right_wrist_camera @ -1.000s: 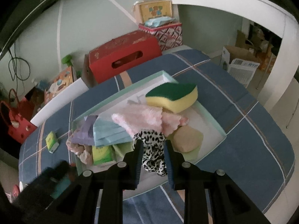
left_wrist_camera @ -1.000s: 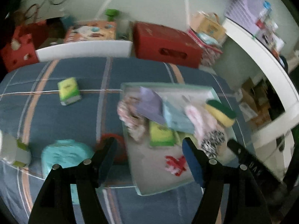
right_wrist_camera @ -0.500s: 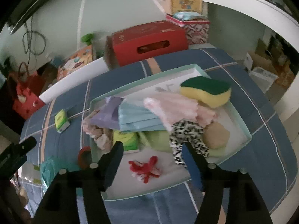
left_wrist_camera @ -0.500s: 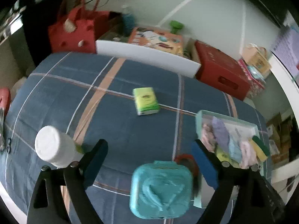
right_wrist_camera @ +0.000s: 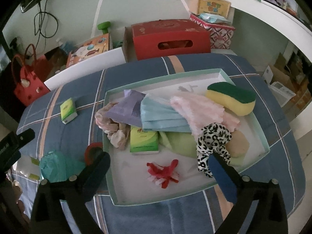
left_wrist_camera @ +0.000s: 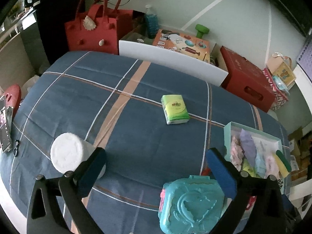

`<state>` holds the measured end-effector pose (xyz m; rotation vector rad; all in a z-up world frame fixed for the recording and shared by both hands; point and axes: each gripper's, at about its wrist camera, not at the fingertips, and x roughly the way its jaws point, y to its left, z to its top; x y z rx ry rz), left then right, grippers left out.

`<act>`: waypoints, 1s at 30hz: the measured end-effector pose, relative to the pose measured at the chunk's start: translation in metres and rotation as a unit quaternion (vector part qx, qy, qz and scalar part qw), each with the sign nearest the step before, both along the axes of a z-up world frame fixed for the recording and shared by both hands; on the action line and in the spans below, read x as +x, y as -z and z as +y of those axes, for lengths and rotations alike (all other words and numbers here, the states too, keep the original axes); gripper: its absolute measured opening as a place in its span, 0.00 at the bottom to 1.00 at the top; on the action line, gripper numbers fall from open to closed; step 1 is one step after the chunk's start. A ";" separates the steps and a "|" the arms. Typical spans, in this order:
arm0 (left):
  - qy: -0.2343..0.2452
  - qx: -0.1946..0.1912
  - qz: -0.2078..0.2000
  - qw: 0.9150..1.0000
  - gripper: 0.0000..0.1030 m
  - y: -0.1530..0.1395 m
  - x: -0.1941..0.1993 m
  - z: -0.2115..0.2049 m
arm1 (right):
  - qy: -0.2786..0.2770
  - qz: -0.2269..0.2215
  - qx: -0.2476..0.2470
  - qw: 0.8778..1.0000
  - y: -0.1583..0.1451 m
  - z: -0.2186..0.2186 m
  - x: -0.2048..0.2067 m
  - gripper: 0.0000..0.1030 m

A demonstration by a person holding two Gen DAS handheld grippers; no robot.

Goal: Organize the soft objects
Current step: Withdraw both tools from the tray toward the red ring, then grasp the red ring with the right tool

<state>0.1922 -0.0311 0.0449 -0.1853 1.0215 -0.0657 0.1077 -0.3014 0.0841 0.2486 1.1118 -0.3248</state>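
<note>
A pale green tray on the blue plaid bed holds soft things: a yellow-green sponge, pink cloth, blue cloth, a leopard scrunchie, a green tissue pack and a red hair tie. A second green tissue pack lies alone on the bed; it also shows in the right wrist view. My left gripper is open and empty above the bed, short of that pack. My right gripper is open and empty over the tray's near edge.
A white roll stands by my left finger. A teal plastic case and a red ring lie near the tray. A red bag, a red box and toy boxes line the far side.
My left gripper swung left away from the tray and now faces the lone tissue pack. My right gripper opened, let go of the leopard scrunchie in the tray and pulled back.
</note>
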 end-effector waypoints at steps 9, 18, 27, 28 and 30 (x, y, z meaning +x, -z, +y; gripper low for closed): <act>-0.010 -0.009 -0.006 1.000 1.00 0.000 0.003 0.010 | -0.039 -0.001 0.007 0.999 0.004 0.022 0.014 1.00; 0.024 -0.005 0.004 1.000 1.00 -0.001 0.013 0.008 | -0.084 0.000 0.031 0.996 0.012 0.037 0.038 1.00; 0.025 -0.018 0.020 0.999 1.00 0.005 0.022 0.012 | -0.147 0.007 0.124 0.981 0.015 0.049 0.072 0.94; 0.023 -0.020 0.020 0.999 1.00 0.005 0.022 0.013 | -0.151 0.008 0.135 0.979 0.014 0.050 0.076 0.91; 0.022 -0.018 0.020 0.999 1.00 0.006 0.023 0.013 | -0.150 0.021 0.157 0.976 0.017 0.050 0.084 0.85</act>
